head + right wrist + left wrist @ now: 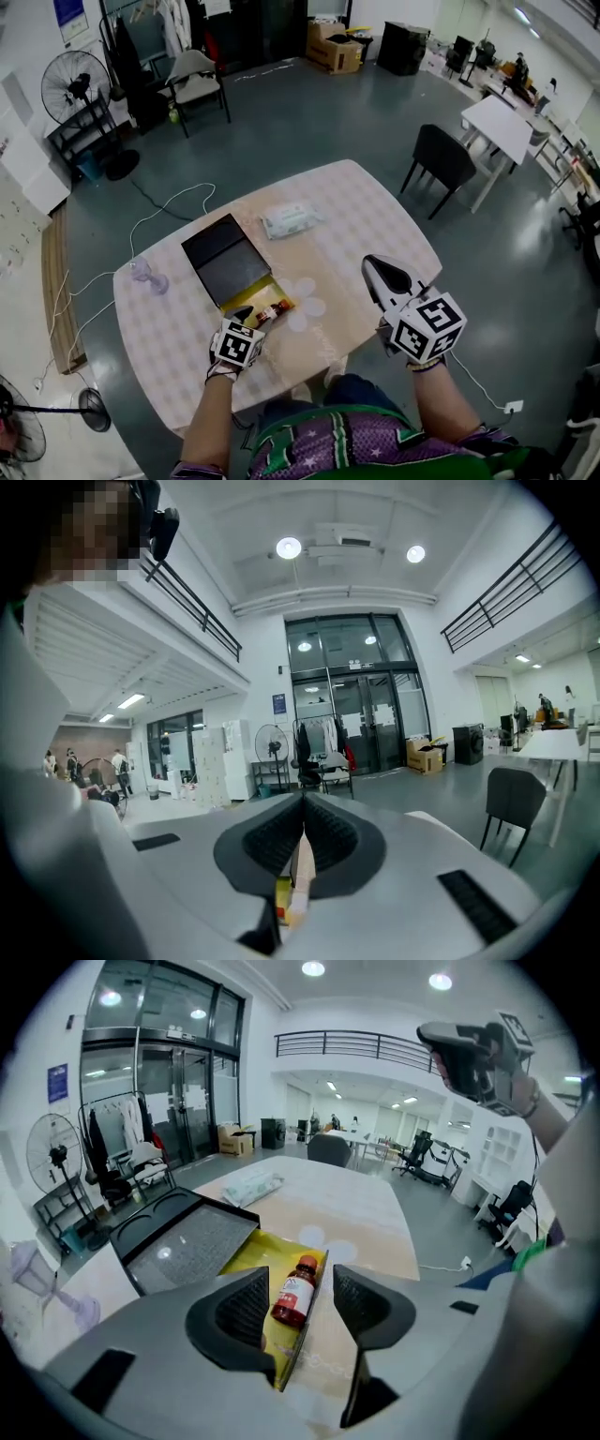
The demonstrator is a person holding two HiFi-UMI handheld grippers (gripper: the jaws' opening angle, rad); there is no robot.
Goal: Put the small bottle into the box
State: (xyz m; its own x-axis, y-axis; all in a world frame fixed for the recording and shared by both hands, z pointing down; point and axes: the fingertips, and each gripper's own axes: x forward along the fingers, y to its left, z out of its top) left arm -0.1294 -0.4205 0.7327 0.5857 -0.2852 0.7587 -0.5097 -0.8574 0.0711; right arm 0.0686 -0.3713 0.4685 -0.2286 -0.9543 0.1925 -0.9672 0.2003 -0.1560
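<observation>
A small brown bottle (274, 310) with a red cap lies on its side in the yellow tray of the box (242, 294), against the tray's right wall. The box's black lid (223, 257) lies open behind it. My left gripper (246, 314) hovers at the tray's near end, open; in the left gripper view the bottle (295, 1294) rests just beyond the open left gripper (300, 1285), not touched by either jaw. My right gripper (369, 263) is raised above the table's right side, shut and empty. In its own view the right gripper (302, 834) points out across the room.
A white pack of wipes (289, 220) lies on the checked tablecloth (375, 225) beyond the box. A small clear fan (148, 276) stands at the table's left edge. A dark chair (444, 159) sits off the far right corner. White cables (159, 214) trail on the floor.
</observation>
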